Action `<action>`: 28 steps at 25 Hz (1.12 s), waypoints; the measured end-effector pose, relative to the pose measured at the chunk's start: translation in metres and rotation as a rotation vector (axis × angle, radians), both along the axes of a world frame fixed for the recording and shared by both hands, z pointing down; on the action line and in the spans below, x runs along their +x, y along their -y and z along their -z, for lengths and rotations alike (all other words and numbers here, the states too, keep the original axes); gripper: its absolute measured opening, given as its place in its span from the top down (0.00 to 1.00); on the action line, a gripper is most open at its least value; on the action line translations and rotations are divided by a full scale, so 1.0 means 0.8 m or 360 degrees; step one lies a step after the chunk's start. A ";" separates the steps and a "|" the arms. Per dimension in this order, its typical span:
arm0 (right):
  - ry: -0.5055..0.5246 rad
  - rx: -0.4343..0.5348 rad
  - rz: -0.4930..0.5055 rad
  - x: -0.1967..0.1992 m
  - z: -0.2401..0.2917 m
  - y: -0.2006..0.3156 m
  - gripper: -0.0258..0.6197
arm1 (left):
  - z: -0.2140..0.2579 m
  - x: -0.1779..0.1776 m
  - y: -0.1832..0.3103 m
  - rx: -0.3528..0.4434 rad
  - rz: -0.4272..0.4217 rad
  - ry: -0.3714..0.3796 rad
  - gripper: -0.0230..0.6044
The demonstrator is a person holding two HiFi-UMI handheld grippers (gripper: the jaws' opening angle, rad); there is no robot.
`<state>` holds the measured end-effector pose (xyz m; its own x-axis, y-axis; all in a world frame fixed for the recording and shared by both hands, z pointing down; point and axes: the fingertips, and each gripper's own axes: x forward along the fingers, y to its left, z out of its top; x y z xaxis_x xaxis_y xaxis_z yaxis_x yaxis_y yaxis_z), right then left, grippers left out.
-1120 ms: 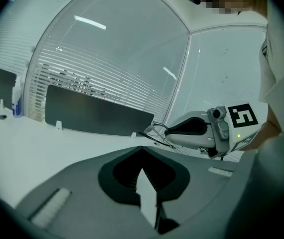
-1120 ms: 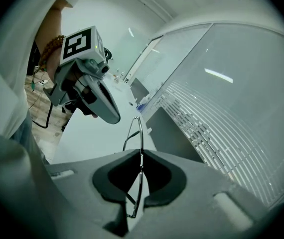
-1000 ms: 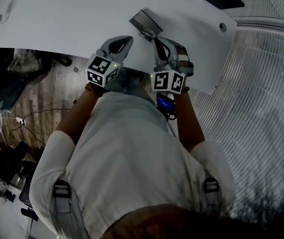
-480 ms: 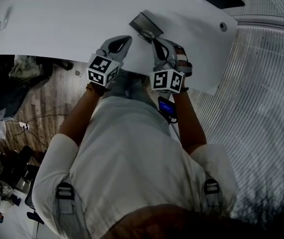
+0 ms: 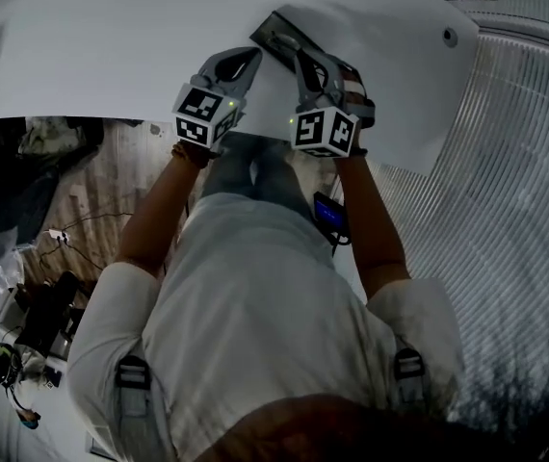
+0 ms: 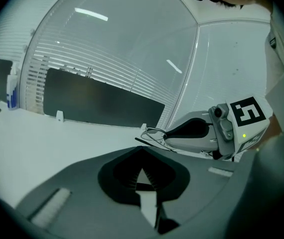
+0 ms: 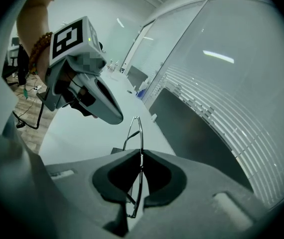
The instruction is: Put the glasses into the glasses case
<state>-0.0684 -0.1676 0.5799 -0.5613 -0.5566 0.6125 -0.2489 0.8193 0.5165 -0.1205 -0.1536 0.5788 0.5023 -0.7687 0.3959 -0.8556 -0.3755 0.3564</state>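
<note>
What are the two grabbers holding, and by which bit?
The right gripper pinches the glasses by their thin wire frame, edge-on between its jaws. The left gripper is shut and holds nothing.

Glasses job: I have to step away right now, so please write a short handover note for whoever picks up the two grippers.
Right gripper: shut on the thin wire-framed glasses, pinched edge-on.
Left gripper: shut, nothing between its jaws, beside the right one.
Dark grey glasses case: on the white table, just ahead of both gripper tips.
Done: glasses are gripped and close to the case.
Still to do: place them in the case, then release.
</note>
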 end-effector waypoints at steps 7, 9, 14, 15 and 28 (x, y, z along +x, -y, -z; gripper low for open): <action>-0.0064 -0.0126 -0.0110 -0.009 -0.062 0.031 0.93 | -0.056 -0.012 0.030 -0.0086 -0.0044 0.0033 0.96; -0.0085 -0.0150 -0.0123 -0.010 -0.076 0.034 0.93 | -0.069 -0.014 0.038 -0.0101 -0.0054 0.0050 0.96; -0.0163 -0.0145 -0.0133 -0.013 -0.109 0.036 0.93 | -0.093 -0.014 0.048 -0.0145 -0.0076 0.0059 0.96; -0.0173 -0.0151 -0.0141 -0.013 -0.116 0.035 0.93 | -0.097 -0.013 0.047 -0.0156 -0.0081 0.0055 0.96; -0.0303 -0.0163 -0.0164 -0.016 -0.177 0.039 0.93 | -0.132 -0.015 0.042 -0.0175 -0.0066 0.0056 0.96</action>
